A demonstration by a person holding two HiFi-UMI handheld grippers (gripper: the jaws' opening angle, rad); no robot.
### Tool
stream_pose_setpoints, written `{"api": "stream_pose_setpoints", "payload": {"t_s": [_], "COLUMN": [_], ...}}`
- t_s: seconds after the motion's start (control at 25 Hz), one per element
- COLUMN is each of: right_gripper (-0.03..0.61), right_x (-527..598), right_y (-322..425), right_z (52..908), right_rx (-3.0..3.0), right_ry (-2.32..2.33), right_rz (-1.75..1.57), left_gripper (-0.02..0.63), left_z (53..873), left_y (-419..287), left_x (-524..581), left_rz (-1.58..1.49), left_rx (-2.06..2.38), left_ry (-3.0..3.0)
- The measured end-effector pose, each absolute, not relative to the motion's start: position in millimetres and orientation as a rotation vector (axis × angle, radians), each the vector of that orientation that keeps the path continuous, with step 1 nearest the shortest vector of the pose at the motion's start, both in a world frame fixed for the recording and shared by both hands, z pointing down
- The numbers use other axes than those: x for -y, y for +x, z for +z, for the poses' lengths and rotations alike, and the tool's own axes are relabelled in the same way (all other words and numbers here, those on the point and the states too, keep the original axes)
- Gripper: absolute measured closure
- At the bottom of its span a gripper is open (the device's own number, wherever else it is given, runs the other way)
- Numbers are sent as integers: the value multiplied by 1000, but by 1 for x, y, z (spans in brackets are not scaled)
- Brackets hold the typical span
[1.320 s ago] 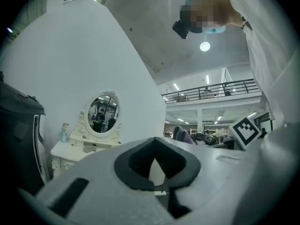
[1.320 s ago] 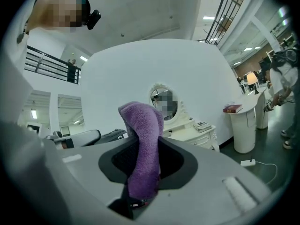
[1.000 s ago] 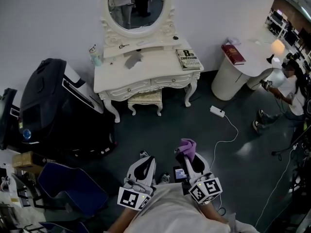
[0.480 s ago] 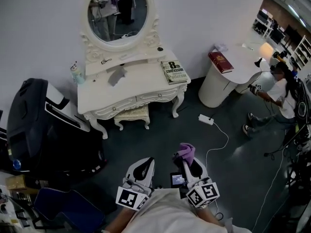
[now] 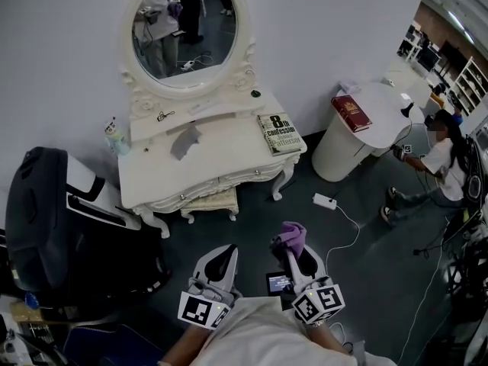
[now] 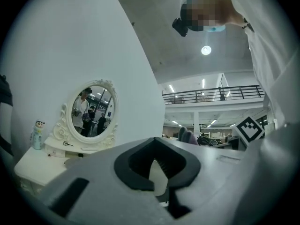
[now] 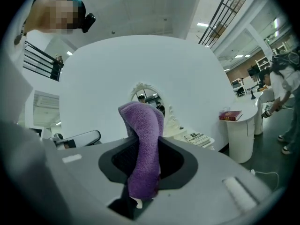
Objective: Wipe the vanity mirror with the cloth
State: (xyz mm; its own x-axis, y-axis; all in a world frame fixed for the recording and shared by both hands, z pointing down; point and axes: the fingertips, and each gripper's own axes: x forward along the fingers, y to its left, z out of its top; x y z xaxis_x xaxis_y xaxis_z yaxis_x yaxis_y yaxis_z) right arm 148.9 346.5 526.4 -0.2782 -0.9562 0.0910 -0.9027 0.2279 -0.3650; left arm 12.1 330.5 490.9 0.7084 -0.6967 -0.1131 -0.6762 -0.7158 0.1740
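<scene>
Right gripper (image 5: 296,252) — jaws clamped on the purple cloth (image 5: 290,233), which stands upright between them. Left gripper (image 5: 222,255) — jaws together, nothing between them. Both sit close to the person's body. The oval vanity mirror (image 5: 185,29) stands on the white dressing table (image 5: 229,158), well apart ahead.

My left gripper (image 6: 154,139): jaws together, nothing between. Vanity mirror (image 6: 91,110) mid-left of frame, small bottle (image 6: 36,135) just left of it.
</scene>
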Motion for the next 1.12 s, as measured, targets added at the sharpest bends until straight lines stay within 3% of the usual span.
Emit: {"api": "stream_pose_setpoints", "payload": {"t_s": [0.52, 1.12], "right_gripper": [471, 471], "right_x": [-257, -70], "right_y": [123, 156], "right_z": [537, 543], "right_rx": [-2356, -2529], "right_ry": [-1768, -1534], "right_rz": [-594, -606], "left_gripper": [606, 606], "left_z": [506, 504], "left_y": [-22, 7], "left_x": [-251, -102], "left_rz": [-259, -207], "left_rx": [1186, 1511], "left_ry": [2702, 2583]}}
